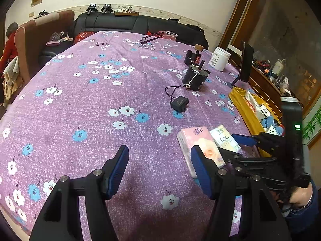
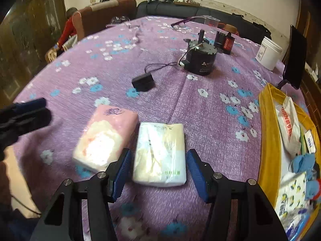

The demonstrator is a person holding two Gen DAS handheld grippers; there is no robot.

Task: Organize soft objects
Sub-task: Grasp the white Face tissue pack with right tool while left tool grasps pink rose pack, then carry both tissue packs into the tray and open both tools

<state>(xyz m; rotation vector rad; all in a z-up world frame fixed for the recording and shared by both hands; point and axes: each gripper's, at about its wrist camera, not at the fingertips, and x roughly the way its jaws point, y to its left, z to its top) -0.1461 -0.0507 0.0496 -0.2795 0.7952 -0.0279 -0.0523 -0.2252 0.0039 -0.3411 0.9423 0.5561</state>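
The white tissue pack (image 2: 160, 154) lies flat on the purple flowered tablecloth (image 2: 210, 110), touching the pink tissue pack (image 2: 104, 136) on its left. The right gripper (image 2: 157, 172) hangs over the white pack's near end, blue pads either side and clear of it, jaws standing apart. To the right sits the yellow basket (image 2: 266, 140), holding bags and a blue soft toy (image 2: 307, 166). The left gripper (image 1: 159, 172) hovers left of the packs, jaws apart and empty. Farther off stand a black adapter (image 2: 143, 82) and a white jar (image 2: 269, 53).

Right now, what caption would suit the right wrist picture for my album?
Open right gripper poised over a white tissue pack, pink tissue pack beside it, yellow bin at right.
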